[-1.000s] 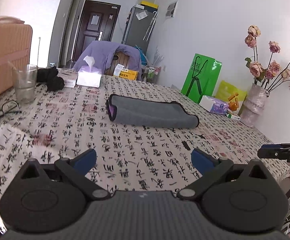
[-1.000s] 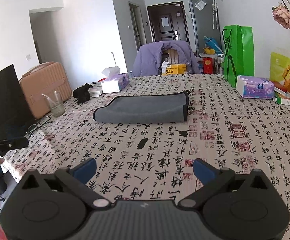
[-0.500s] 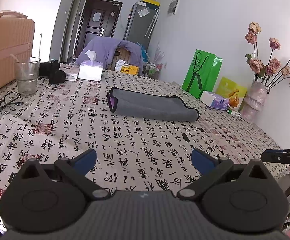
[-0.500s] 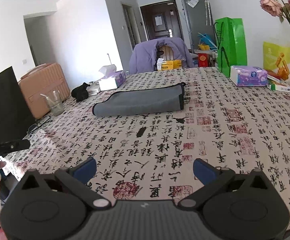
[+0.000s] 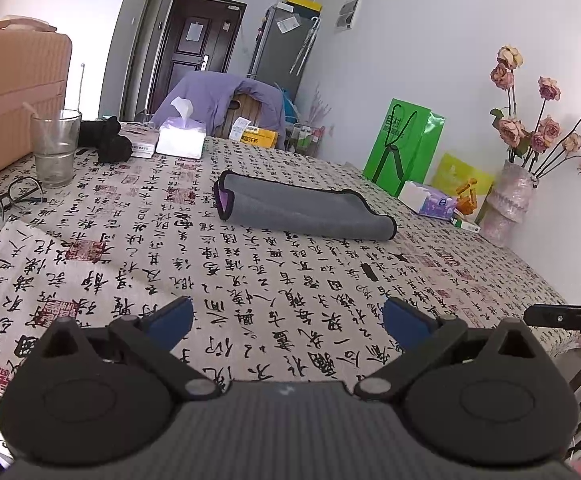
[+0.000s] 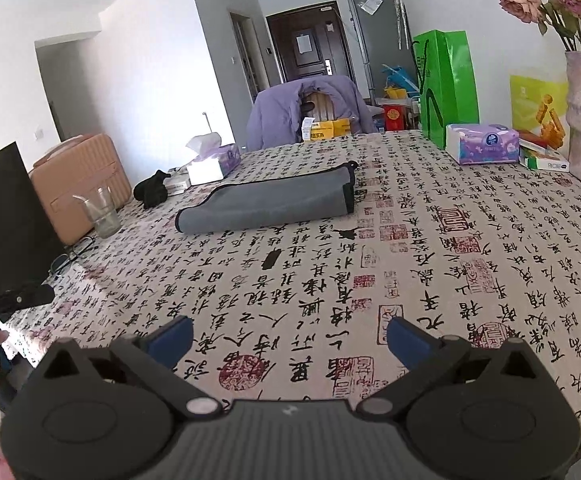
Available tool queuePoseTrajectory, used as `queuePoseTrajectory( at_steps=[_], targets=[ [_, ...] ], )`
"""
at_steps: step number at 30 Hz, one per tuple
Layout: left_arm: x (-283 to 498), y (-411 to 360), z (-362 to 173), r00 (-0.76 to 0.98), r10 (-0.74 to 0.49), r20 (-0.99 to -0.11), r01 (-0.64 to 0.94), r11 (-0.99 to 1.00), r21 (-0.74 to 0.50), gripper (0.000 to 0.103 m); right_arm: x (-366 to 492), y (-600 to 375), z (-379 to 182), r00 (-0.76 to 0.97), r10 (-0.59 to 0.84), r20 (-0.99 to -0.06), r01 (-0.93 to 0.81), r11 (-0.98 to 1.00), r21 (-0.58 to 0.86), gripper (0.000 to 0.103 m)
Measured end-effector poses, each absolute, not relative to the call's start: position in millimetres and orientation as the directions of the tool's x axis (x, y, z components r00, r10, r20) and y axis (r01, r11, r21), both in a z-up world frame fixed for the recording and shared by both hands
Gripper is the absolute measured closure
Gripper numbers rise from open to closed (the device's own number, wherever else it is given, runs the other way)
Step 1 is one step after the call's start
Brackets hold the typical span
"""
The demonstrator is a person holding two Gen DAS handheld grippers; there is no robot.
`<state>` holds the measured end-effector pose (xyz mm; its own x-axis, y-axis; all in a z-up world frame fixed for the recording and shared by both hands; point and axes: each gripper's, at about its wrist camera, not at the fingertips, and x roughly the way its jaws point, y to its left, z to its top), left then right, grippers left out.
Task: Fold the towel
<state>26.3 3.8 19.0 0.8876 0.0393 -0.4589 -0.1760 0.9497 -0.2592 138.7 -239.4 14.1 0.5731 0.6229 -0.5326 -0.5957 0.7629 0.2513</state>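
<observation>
**Towel folded, grippers clear**

Grey towel (image 5: pixel 304 210) lies at 12 o'clock mid-table, doubled into a long strip — the fold looks done. Left gripper (image 5: pixel 286 322) and right gripper (image 6: pixel 290 338) hover at the near edge, jaws wide, holding nothing — likely pulled clear to leave it undisturbed.

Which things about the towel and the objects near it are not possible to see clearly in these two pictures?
- Gray towel: how many layers it has; both views show only its top and edges.
- Its far long edge: the towel's own bulk hides it in both views.
- Drinking glass: whether it holds water; too small and unclear.
- Yellow box label: print too small to read.
- Right gripper in the left wrist view: cut off by the picture's edge.
</observation>
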Motion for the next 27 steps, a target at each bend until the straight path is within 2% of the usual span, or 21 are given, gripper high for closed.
queuePoseTrajectory(
  at_steps=[27],
  targets=[
    [23.7, 1.8, 18.6, 0.888, 0.036, -0.458, -0.176, 0.947, -0.268, 0.0, 135.2, -236.8, 15.3, 0.566, 0.632, -0.529, -0.604, 0.755, 0.255, 0.0]
  ],
)
